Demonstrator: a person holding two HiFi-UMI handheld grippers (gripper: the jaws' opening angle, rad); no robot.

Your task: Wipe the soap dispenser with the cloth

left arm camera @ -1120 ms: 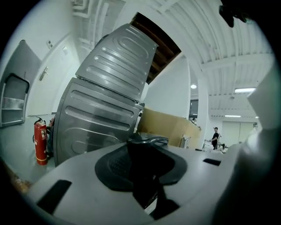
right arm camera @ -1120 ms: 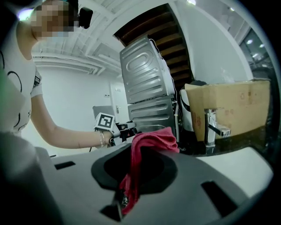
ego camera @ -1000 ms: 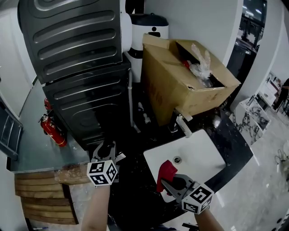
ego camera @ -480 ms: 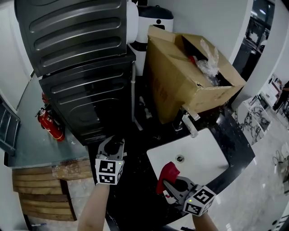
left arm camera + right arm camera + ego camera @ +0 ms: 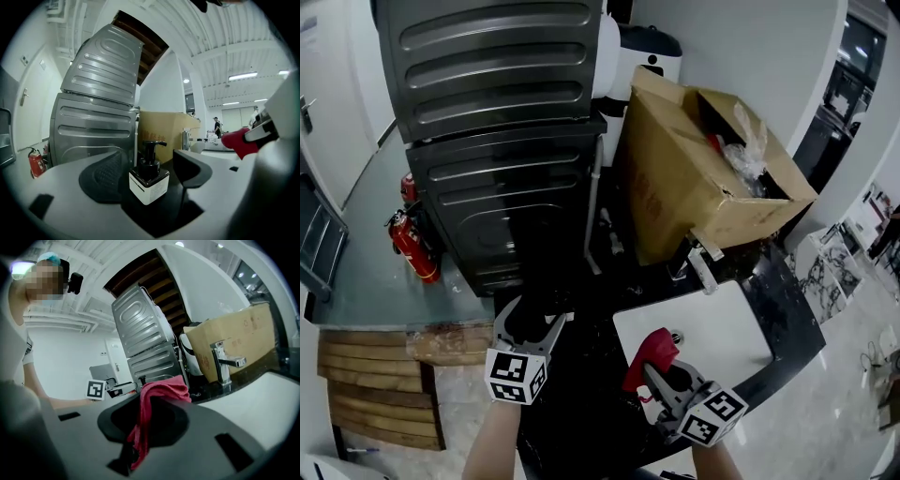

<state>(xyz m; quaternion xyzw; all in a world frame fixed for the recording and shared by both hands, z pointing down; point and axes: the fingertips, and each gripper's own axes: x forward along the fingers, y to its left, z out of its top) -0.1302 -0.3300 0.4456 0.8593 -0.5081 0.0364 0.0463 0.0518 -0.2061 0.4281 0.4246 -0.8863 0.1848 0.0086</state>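
The soap dispenser [image 5: 149, 182], a square white bottle with a black pump, stands upright on the black counter between the pads of my left gripper [image 5: 149, 171]. Those jaws have just been opening and now stand wide, neither pad touching the bottle. From the head view the left gripper [image 5: 532, 323] sits left of the sink, and the bottle is lost in the dark between its fingers. My right gripper [image 5: 652, 367] is shut on a red cloth [image 5: 649, 352] over the sink's near left corner. The cloth [image 5: 152, 411] drapes out of the right gripper [image 5: 150, 418].
A white sink [image 5: 712, 328] with a chrome faucet [image 5: 698, 262] lies to the right. An open cardboard box [image 5: 694, 178] stands behind it. A grey ribbed machine [image 5: 502, 141] rises at the back left, with a red fire extinguisher [image 5: 412, 248] on the floor.
The left gripper's jaws have spread from narrow to wide and it has shifted slightly along the counter. The right gripper still holds the red cloth, moved a little.
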